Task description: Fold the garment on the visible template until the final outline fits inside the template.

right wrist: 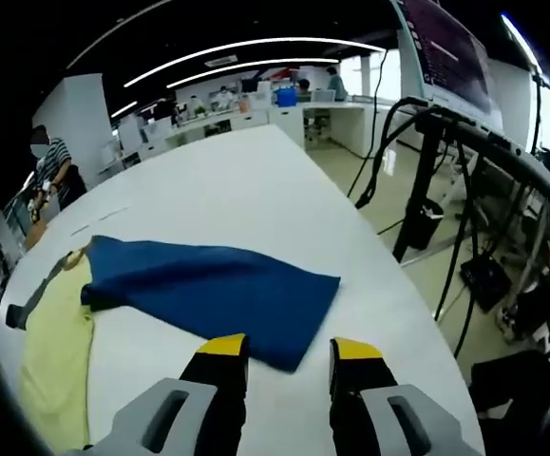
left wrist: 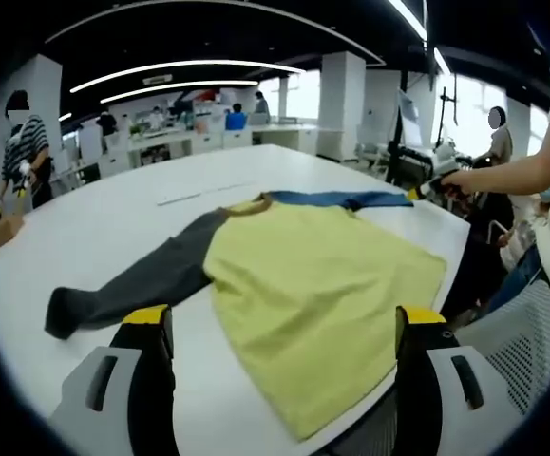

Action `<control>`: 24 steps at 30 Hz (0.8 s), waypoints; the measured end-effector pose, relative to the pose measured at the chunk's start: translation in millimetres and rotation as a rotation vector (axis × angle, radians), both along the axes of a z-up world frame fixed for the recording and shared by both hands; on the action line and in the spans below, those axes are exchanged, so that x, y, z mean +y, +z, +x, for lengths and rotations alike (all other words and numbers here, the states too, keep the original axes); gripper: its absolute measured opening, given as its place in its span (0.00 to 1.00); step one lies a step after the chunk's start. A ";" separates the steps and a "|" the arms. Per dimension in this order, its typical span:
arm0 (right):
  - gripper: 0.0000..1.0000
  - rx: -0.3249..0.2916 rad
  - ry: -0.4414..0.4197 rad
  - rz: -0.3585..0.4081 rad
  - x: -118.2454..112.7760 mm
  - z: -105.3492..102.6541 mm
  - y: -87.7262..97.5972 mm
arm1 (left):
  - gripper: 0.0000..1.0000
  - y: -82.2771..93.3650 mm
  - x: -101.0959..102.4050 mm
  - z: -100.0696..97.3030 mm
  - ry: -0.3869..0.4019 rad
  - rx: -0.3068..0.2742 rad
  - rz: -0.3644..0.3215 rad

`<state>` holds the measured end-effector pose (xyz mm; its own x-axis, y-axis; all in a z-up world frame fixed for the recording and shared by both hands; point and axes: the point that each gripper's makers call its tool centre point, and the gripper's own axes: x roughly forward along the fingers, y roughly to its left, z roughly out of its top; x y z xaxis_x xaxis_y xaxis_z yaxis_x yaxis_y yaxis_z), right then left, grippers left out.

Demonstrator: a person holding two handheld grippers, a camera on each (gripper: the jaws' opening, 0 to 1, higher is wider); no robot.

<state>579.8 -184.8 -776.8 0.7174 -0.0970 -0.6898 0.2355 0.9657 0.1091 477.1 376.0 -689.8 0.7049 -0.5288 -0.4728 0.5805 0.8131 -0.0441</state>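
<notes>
Left gripper (left wrist: 282,328) fingers stood wide open, empty, with the shirt's (left wrist: 322,285) yellow body between them on the white surface (left wrist: 113,218). Right gripper (right wrist: 282,350) fingers were narrowly apart, holding nothing, the blue sleeve (right wrist: 213,285) just ahead of their tips.

Your left gripper (left wrist: 284,328) sits low at the near edge with its yellow-tipped jaws spread wide apart, nothing between them, hovering rather than touching anything. Your right gripper (right wrist: 291,353) has its jaws open too, but a lot narrower, tips just short of the blue fabric and not pinching it. From the left gripper view you can also spot your right hand (left wrist: 462,180) out at the far side, arm stretched forward from the right and wrapped around that gripper's handle.
</notes>
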 end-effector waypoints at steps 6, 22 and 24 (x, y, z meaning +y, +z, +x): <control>0.24 0.018 -0.028 -0.035 -3.8 -2.2 -7.6 | 0.93 -1.6 0.8 -3.0 -0.002 0.005 0.009; 0.07 0.065 0.008 -0.097 3.0 -11.9 -8.6 | 0.91 -9.2 2.8 -8.7 -0.029 0.037 0.053; 0.04 0.075 0.003 -0.094 1.3 -13.8 -8.0 | 0.91 -9.3 2.0 -9.2 -0.031 0.039 0.052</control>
<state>566.0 -183.4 -784.7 0.6645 -0.1616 -0.7296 0.2364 0.9717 0.0001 467.9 377.9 -699.1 0.6692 -0.5241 -0.5267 0.6041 0.7965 -0.0250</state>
